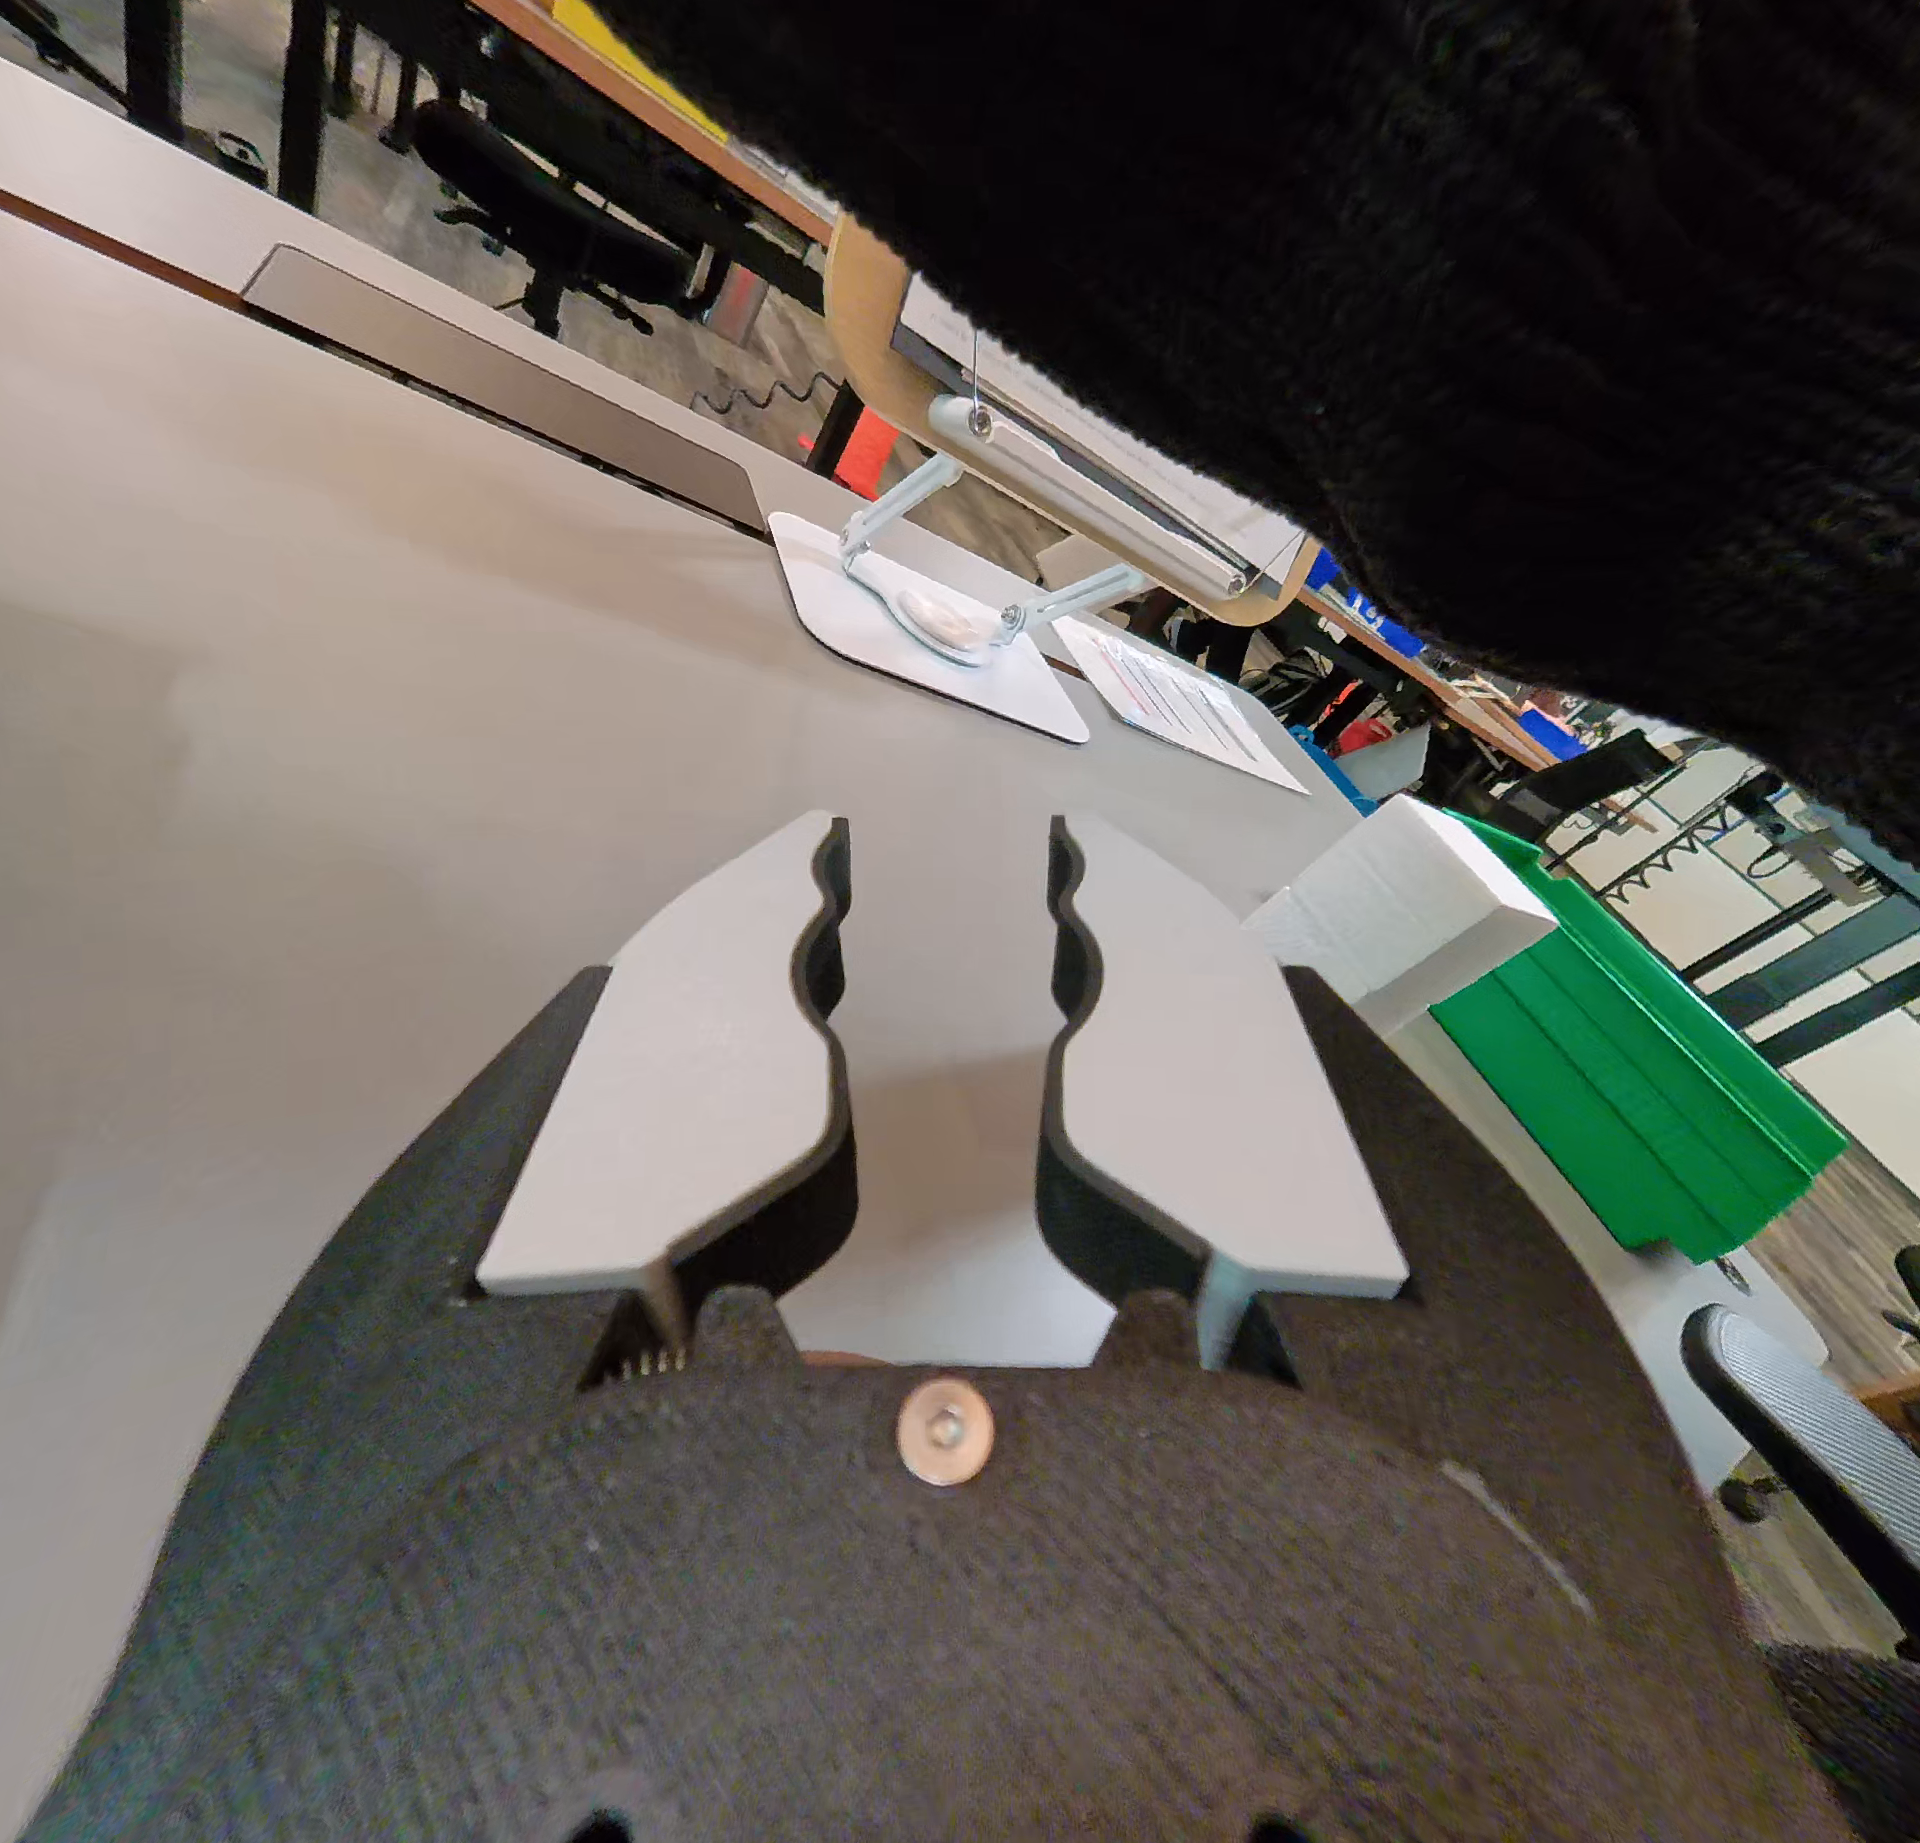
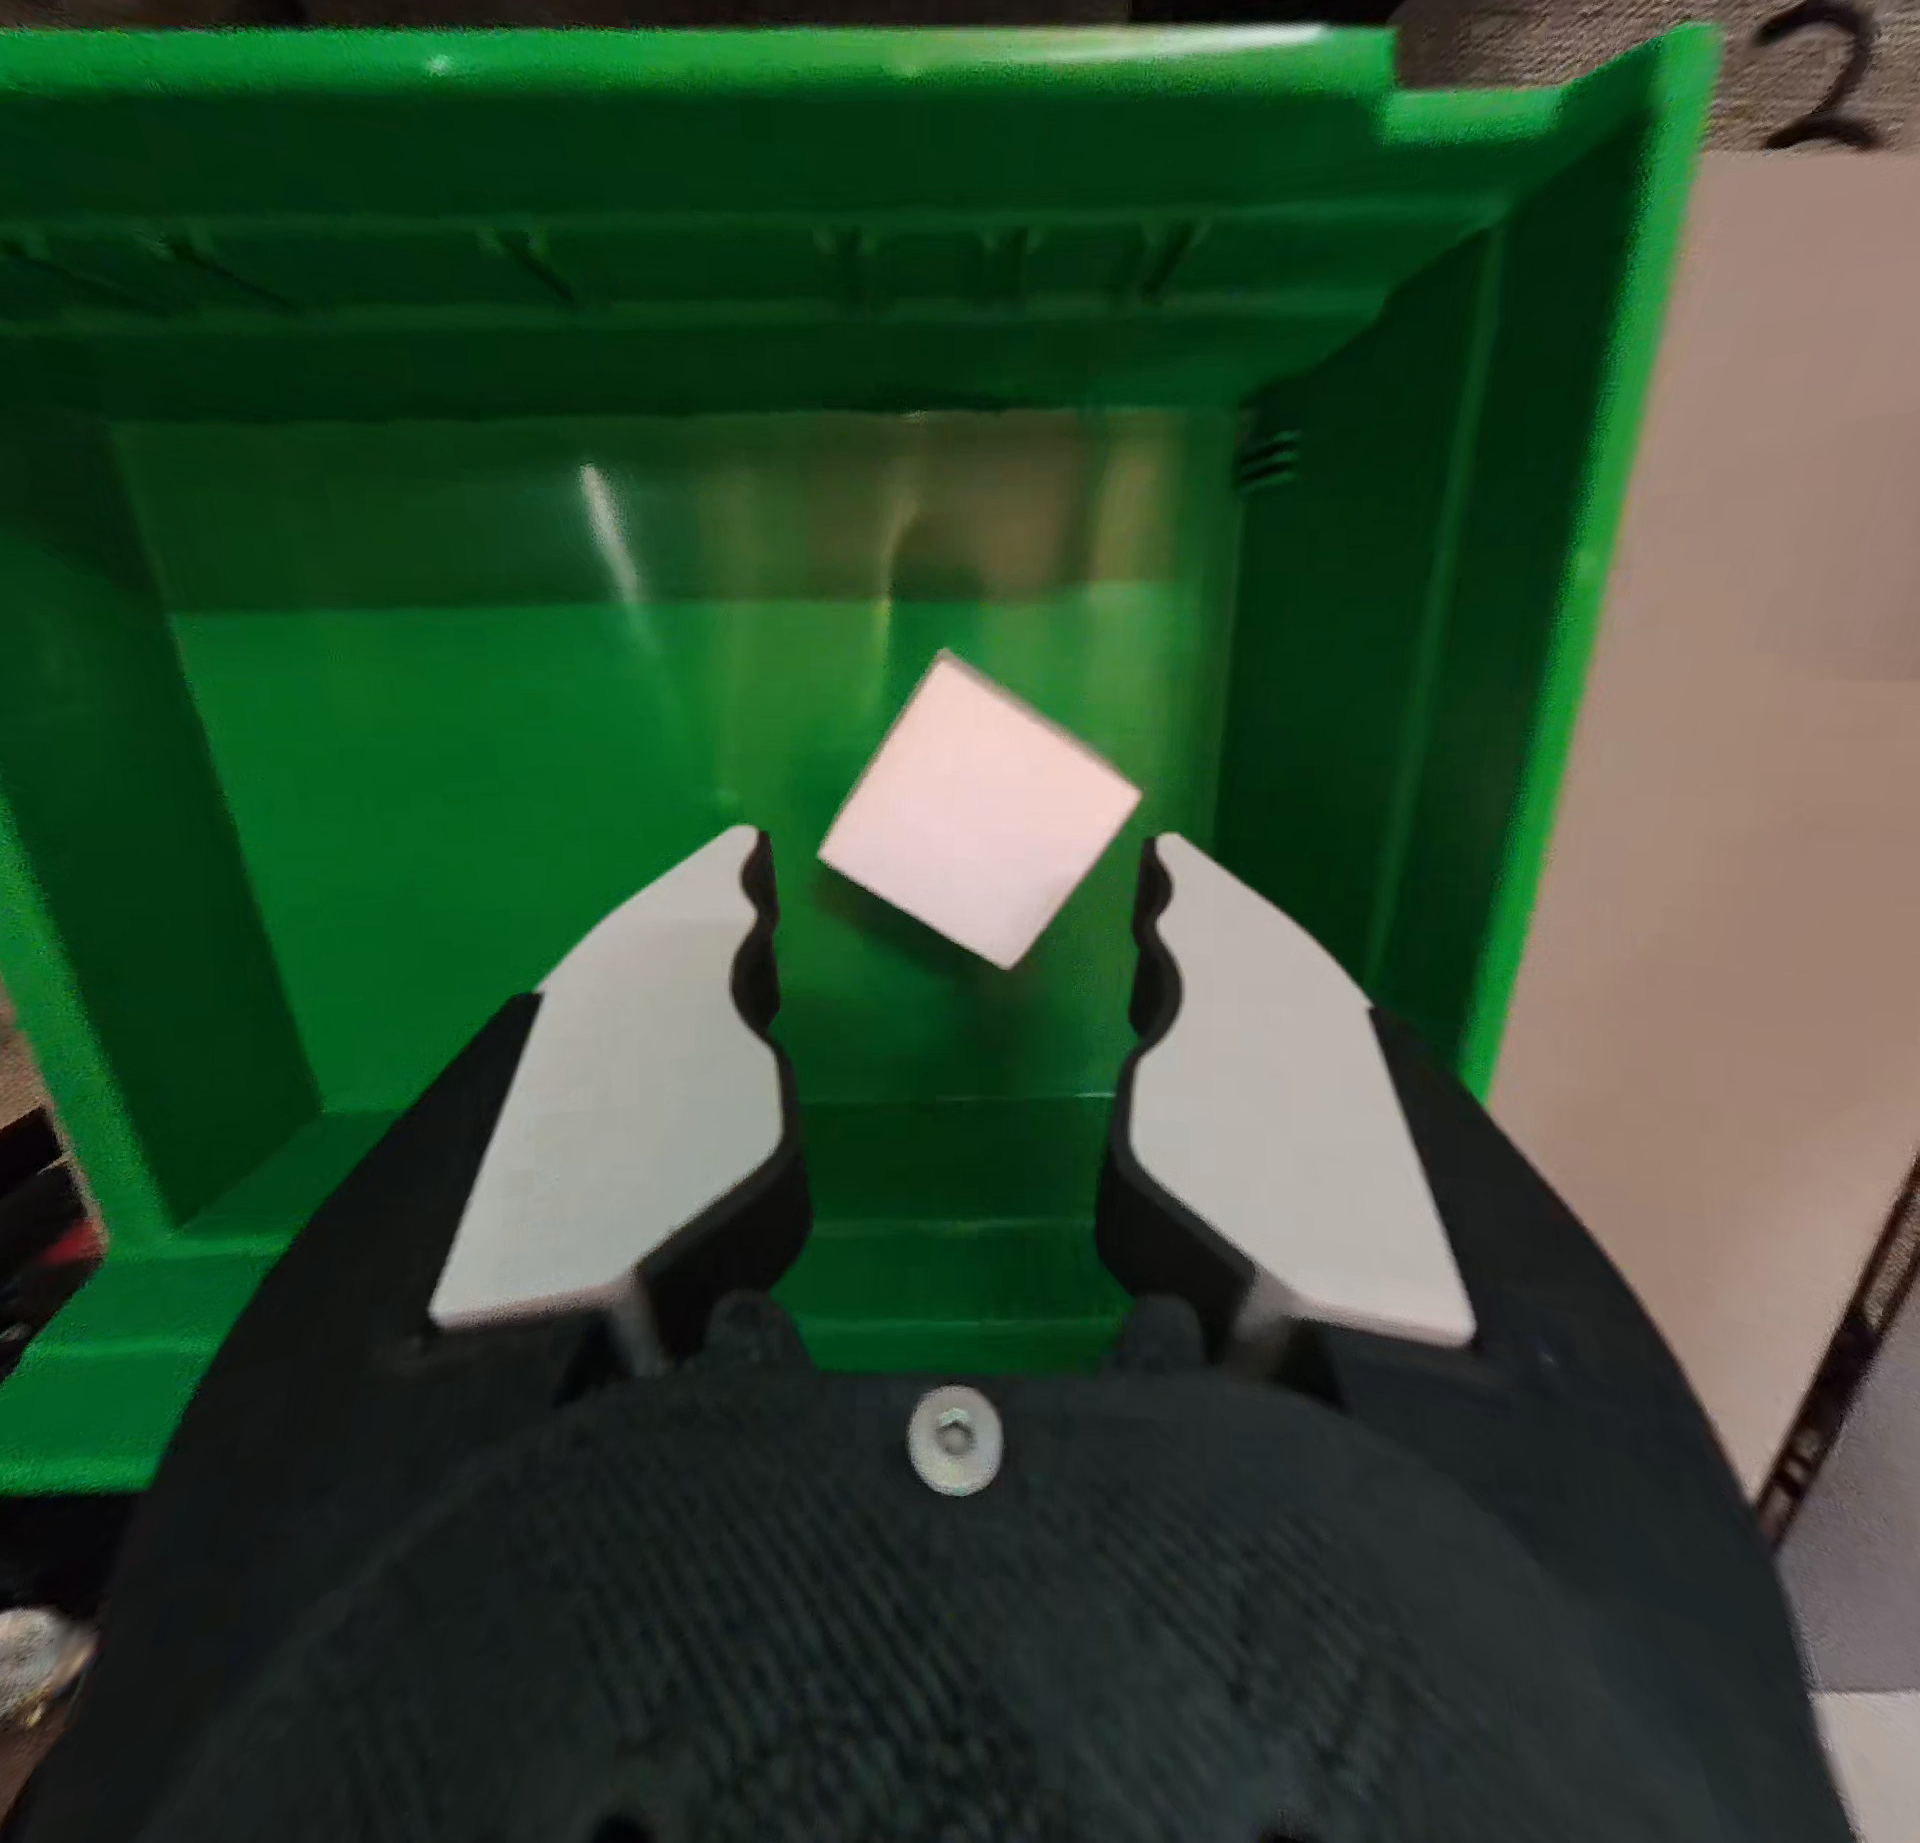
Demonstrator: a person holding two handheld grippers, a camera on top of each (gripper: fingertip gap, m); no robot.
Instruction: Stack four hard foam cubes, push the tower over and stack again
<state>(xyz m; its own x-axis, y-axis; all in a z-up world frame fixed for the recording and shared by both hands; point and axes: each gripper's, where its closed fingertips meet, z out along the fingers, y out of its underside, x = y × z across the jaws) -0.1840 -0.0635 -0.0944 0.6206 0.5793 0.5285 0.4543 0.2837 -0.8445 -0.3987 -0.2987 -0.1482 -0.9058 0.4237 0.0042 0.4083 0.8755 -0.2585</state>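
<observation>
In the right wrist view a single white foam cube (image 2: 979,808) lies turned at an angle on the floor of a green bin (image 2: 727,339). My right gripper (image 2: 951,853) is open and empty, above the bin, its fingertips on either side of the cube's near corner without touching it. In the left wrist view my left gripper (image 1: 948,837) is open and empty over the bare white table (image 1: 364,754). A white foam cube (image 1: 1392,900) stands on the table to its right, against the green bin (image 1: 1621,1097).
A tablet stand (image 1: 935,609) with a white base and a sheet of paper (image 1: 1184,702) sit at the table's far side. A black sleeve (image 1: 1351,235) fills the upper right of the left wrist view. White table (image 2: 1745,754) lies right of the bin. Across from one pair of fingers to the other is roughly 30 cm.
</observation>
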